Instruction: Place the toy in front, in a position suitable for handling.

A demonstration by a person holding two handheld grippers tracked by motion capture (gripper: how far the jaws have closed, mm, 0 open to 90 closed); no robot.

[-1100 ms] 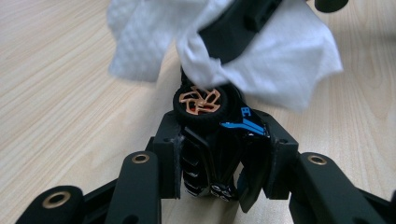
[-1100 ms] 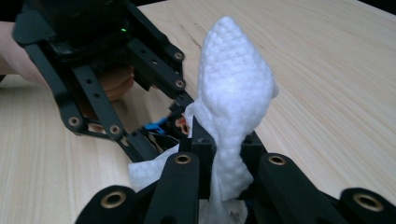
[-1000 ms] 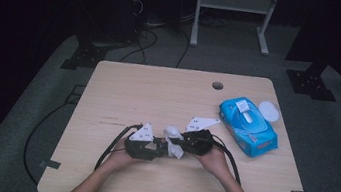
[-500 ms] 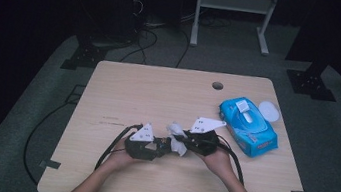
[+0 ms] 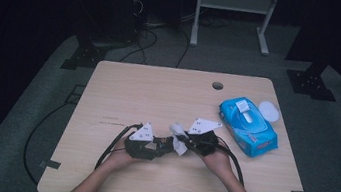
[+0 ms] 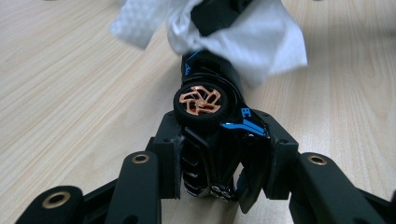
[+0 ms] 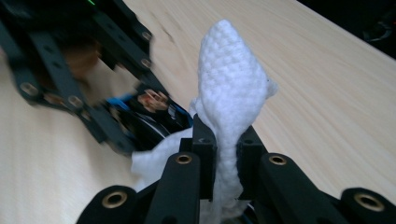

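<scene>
Left gripper [image 5: 167, 144] pinches a black toy car [image 6: 210, 121]; right gripper [image 7: 227, 140] clamps a white wipe [image 7: 231, 88] at mid-frame — hard rubbing could twist the car loose.

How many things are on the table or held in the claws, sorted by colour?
Blue: 1, the wipes pack
White: 2, the wipe pinched in the right claw and the round lid beside the pack
Black: 1, the toy car clamped in the left claw
Total: 4
</scene>
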